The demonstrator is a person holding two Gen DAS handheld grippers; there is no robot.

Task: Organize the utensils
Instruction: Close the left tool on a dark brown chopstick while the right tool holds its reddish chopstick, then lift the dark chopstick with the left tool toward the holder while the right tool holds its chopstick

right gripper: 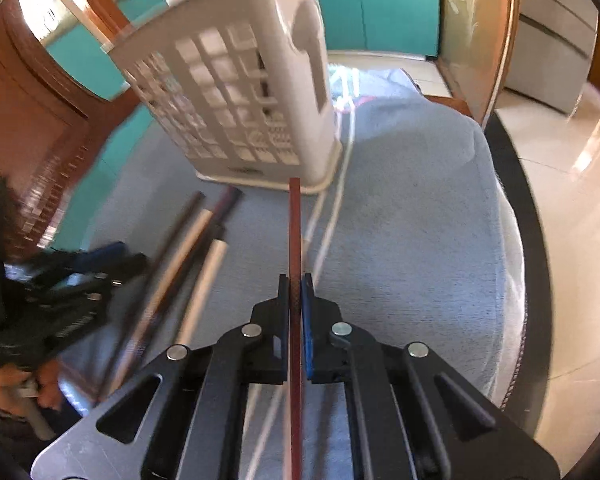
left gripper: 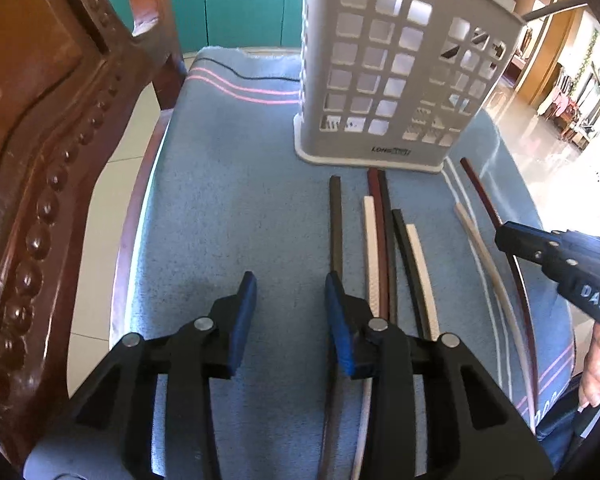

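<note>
Though motion-blurred, right gripper (right gripper: 295, 284) pinches red chopstick (right gripper: 295, 232).

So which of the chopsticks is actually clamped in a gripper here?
The dark red chopstick farthest right, shut between the right gripper pads. The other sticks lie loose on the blue cloth.

Legible text, 2 items: 1) "LONG…" printed dark on base strip of white utensil holder (left gripper: 392, 80), upper centre of left wrist view; rest of word unreadable. 2) "DAS" in white on black body of right gripper (left gripper: 504, 236), right edge, same view. Right wrist view: print on holder too blurred to read
</note>
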